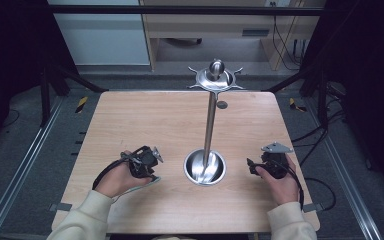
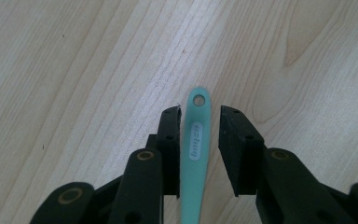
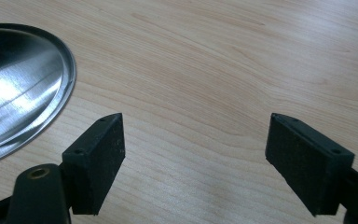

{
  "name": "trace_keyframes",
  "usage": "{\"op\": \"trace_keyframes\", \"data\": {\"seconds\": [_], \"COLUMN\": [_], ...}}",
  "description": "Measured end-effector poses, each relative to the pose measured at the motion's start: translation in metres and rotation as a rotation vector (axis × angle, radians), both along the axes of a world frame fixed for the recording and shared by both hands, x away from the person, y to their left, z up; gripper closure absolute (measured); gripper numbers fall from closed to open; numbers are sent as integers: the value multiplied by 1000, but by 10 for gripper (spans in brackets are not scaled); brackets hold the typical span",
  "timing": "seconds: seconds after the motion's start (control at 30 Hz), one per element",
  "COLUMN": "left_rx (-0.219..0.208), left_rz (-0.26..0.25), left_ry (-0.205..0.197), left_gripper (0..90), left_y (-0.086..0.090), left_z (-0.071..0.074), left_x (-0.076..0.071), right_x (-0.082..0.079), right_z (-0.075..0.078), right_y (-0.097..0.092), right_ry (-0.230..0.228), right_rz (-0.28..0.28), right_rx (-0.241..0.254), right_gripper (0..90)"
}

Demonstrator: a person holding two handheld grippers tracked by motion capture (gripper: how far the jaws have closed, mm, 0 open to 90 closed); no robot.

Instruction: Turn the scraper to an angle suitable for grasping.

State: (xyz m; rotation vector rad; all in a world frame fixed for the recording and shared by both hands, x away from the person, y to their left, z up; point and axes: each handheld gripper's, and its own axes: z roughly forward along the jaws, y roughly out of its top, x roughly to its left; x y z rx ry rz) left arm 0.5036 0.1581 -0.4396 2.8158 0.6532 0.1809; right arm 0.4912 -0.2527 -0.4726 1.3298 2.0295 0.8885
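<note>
Jaws of the left gripper (image 2: 199, 121) stand slightly parted around a mint-green handle (image 2: 196, 154), its left pad touching, right pad apart; right gripper (image 3: 196, 140) gapes wide, holding nothing. Steel stand (image 1: 206, 167) rises mid-frame between them on the wooden table (image 1: 145, 120).

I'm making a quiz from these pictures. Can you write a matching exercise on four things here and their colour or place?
Things:
1. handle
2. stand
3. table
4. right gripper

Descriptions:
A. shiny metal, round base
B. mint green, hole at its end
C. open above bare wood, beside the base
D. pale wood grain

Pairs: 1-B, 2-A, 3-D, 4-C
</note>
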Motion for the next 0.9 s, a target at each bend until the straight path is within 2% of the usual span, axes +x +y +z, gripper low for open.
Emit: {"op": "trace_keyframes", "data": {"seconds": [0.33, 0.63, 0.9], "left_rx": [45, 50, 60], "left_rz": [-27, -25, -18], "left_ry": [51, 70, 67], "left_gripper": [679, 677, 729], "left_y": [0, -2, -3], "left_z": [-16, -23, -23], "left_x": [4, 7, 9], "right_x": [0, -1, -1], "right_z": [0, 0, 0], "right_y": [0, 0, -1], "right_ry": [2, 4, 2], "right_rz": [2, 0, -1], "right_rx": [-2, 4, 7], "right_gripper": [199, 198, 198]}}
